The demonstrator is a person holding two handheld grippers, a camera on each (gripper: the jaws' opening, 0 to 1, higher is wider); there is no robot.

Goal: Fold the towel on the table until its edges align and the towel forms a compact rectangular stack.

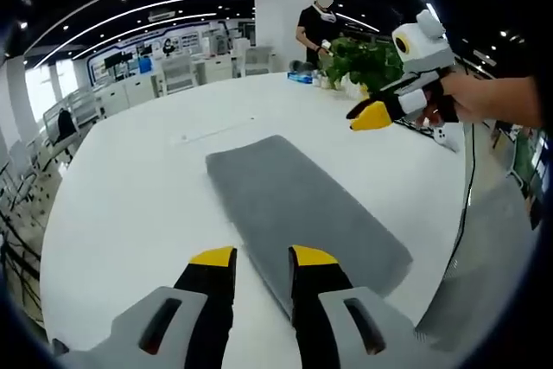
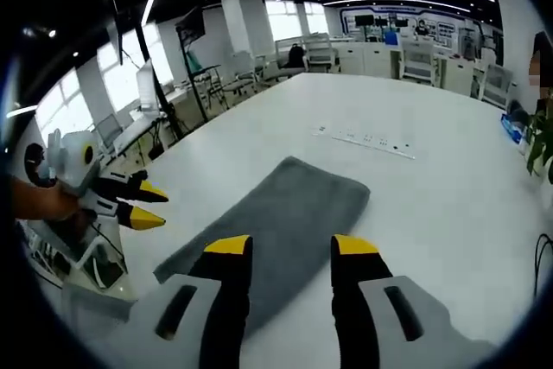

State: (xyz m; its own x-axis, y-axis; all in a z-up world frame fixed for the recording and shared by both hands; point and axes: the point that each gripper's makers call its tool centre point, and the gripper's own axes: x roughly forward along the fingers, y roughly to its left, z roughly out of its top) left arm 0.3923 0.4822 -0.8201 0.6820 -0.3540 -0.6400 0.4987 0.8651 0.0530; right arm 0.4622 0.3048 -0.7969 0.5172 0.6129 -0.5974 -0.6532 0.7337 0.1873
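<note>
A grey towel (image 1: 302, 205) lies flat on the white table (image 1: 130, 187) as a long narrow strip. My left gripper (image 1: 263, 257) hovers open over its near short end, with nothing between the jaws. A hand holds my right gripper (image 1: 367, 114) above the table past the towel's far right side. In the right gripper view the towel (image 2: 285, 213) runs away from my open right gripper (image 2: 291, 246), which hangs above one short end. The left gripper (image 2: 147, 205) shows at the left, off the table's (image 2: 449, 196) edge, its yellow tips apart.
A potted plant (image 1: 367, 62) and a small blue item (image 1: 301, 78) stand at the table's far edge, where a person (image 1: 320, 23) stands. A white power strip (image 2: 371, 140) lies beyond the towel. A black cable (image 1: 467, 187) hangs along the table's edge. Chairs and desks surround the table.
</note>
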